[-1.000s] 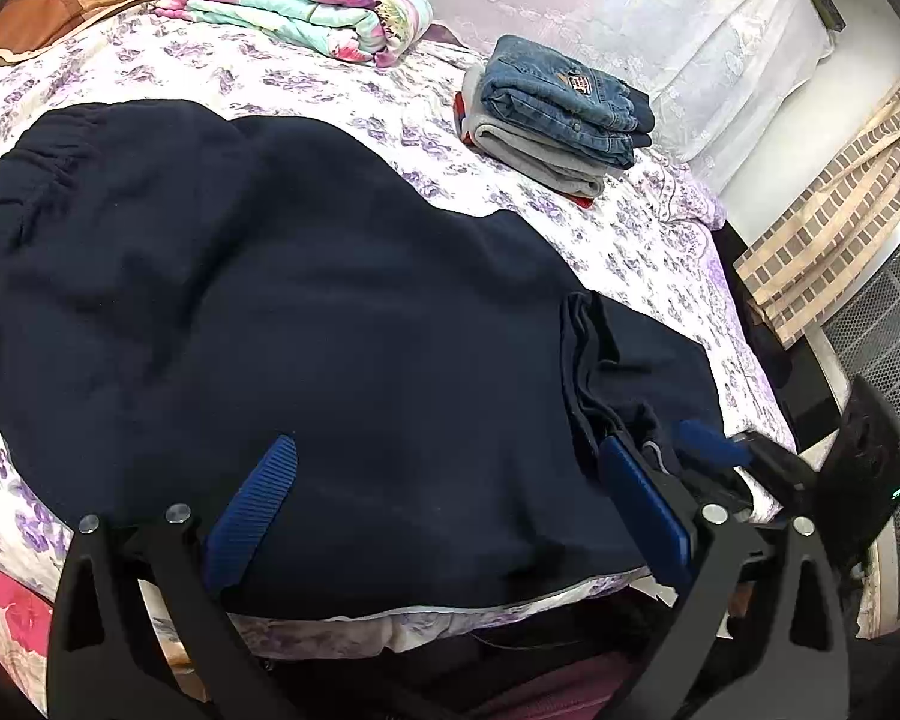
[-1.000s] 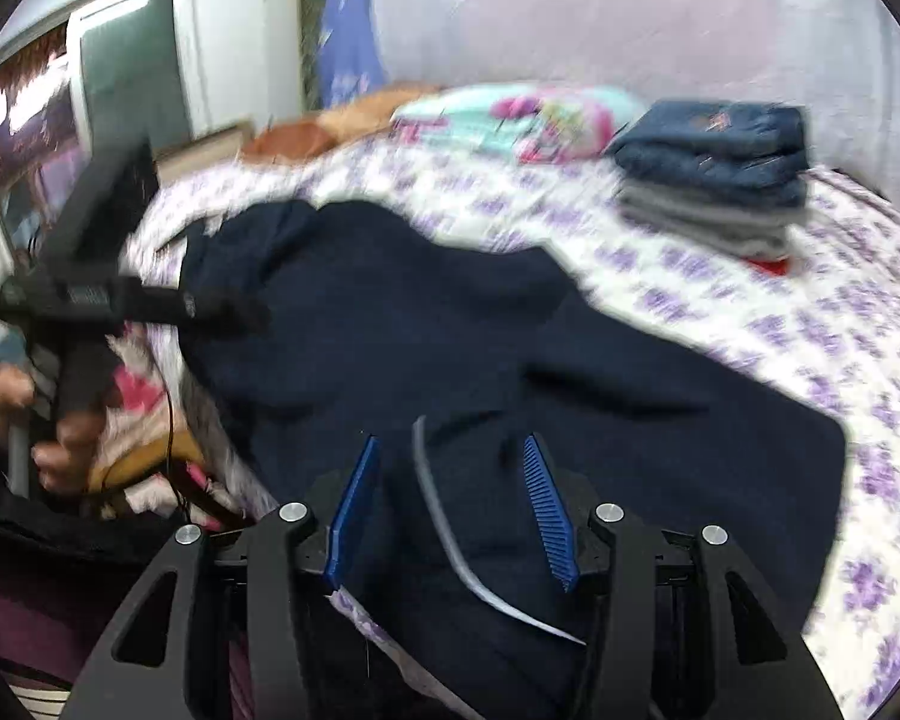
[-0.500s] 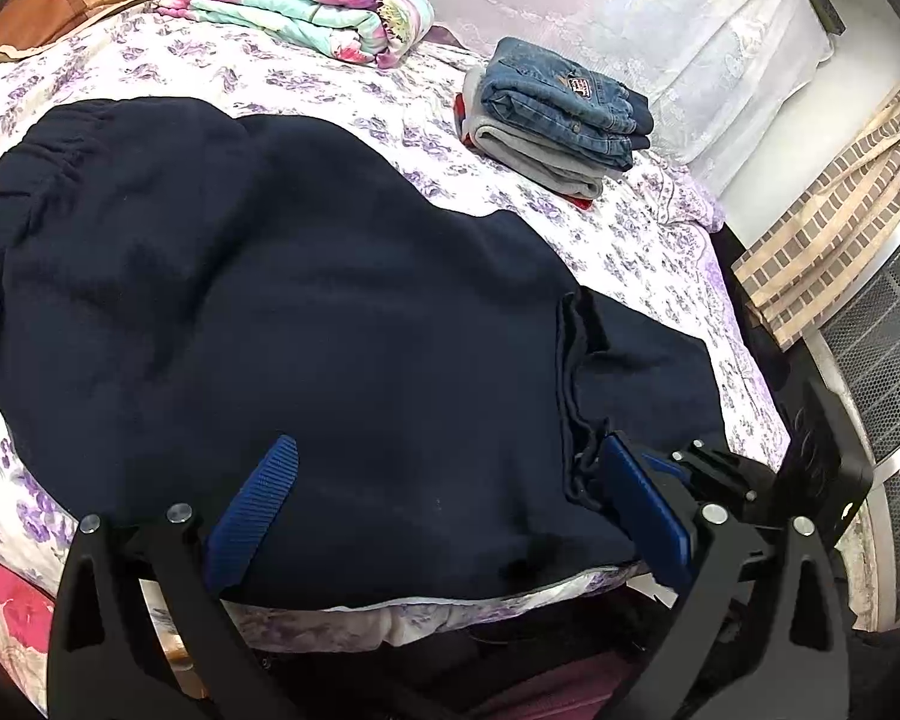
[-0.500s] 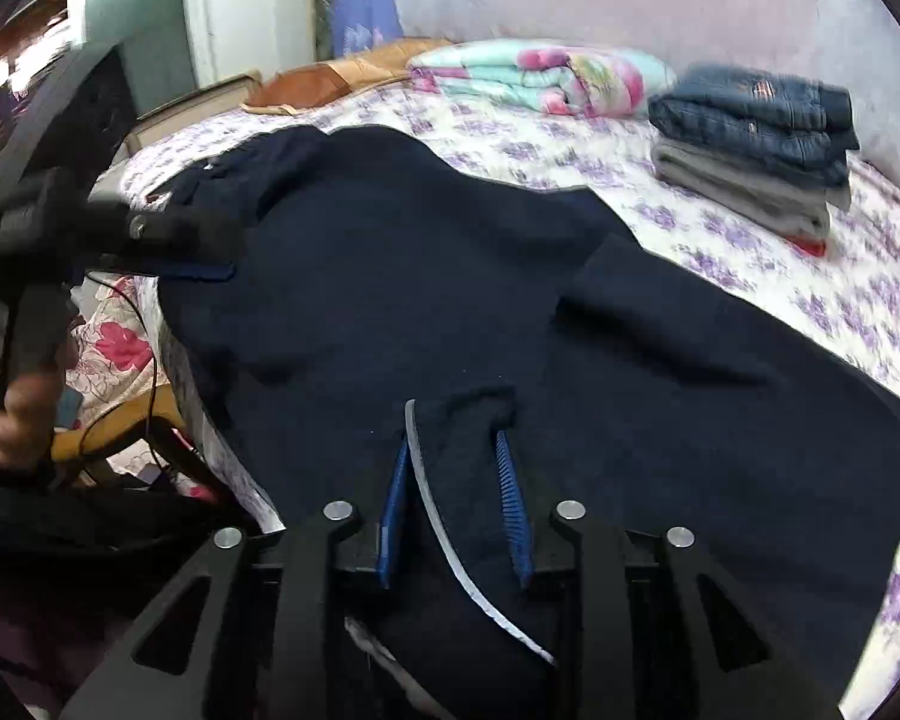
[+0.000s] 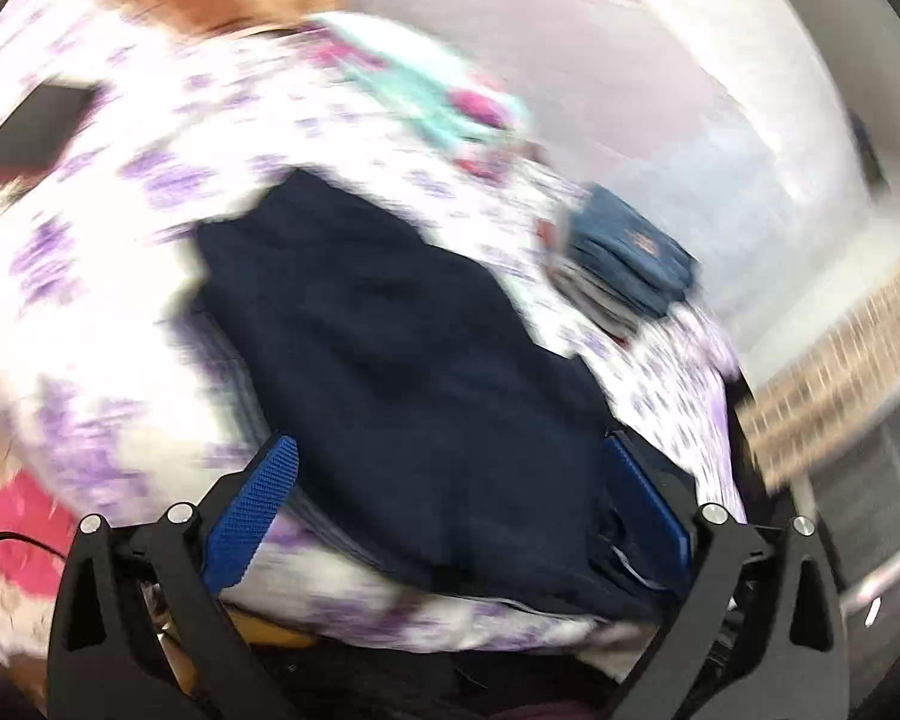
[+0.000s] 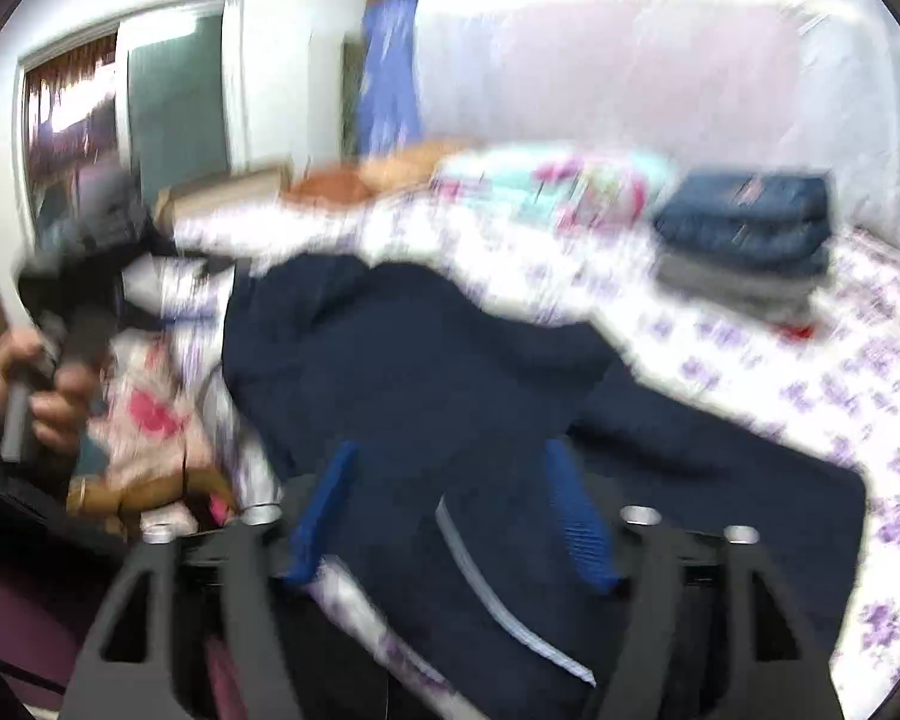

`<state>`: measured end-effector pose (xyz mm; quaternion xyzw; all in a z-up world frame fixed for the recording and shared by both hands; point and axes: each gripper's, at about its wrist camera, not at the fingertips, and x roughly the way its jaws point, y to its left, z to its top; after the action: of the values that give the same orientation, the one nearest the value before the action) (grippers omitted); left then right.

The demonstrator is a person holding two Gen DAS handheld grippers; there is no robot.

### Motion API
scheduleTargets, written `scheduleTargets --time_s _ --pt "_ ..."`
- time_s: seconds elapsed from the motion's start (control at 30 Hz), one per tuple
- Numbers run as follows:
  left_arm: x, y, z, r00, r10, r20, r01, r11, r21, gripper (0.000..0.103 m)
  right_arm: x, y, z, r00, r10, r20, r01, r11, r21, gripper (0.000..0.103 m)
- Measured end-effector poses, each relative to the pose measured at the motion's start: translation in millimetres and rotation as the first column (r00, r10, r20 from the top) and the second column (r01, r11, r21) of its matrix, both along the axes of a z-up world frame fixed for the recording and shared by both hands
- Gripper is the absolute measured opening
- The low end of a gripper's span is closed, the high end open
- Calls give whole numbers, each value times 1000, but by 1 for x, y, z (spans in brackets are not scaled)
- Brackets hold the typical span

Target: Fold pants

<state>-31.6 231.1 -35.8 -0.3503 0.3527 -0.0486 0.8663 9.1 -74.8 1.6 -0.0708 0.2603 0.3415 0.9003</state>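
Note:
Dark navy pants (image 5: pixel 414 360) lie spread on a bed with a purple-flowered sheet (image 5: pixel 90 276); both views are motion-blurred. My left gripper (image 5: pixel 450 492) is open, its blue fingers wide apart over the pants' near edge. In the right wrist view the pants (image 6: pixel 426 372) fill the middle. My right gripper (image 6: pixel 456 510) is open over the pants' near end, where a light grey stripe (image 6: pixel 480 588) shows between the fingers. The left gripper (image 6: pixel 84 276) and the hand holding it show at the left edge of that view.
A stack of folded jeans and grey clothes (image 6: pixel 744 246) sits on the bed at the right. A folded flowered blanket (image 6: pixel 564 186) and an orange pillow (image 6: pixel 378 177) lie at the back. A window (image 6: pixel 126 114) is at the left; a striped curtain (image 5: pixel 834 354) hangs at the right.
Both views have turned blurred with fast motion. My right gripper's fingers have opened from nearly shut on the pants. My left gripper has swung, and the pants look narrower in its view.

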Motion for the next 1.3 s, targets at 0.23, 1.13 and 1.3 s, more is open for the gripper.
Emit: scheduleTargets --time_s 0.23,1.13,1.3 --pt "24 40 -38 995 79 -63 -92 965 -244 98 -8 -6 -3 999 21 -39 -19 999 49 78" --pt "33 -268 101 863 -496 93 357 731 582 34 -31 -211 19 847 -529 -49 513 790 337 78" --pt "63 -373 5 628 -750 -206 756 524 393 78 -35 -244 -7 805 -570 -165 592 751 292 78"
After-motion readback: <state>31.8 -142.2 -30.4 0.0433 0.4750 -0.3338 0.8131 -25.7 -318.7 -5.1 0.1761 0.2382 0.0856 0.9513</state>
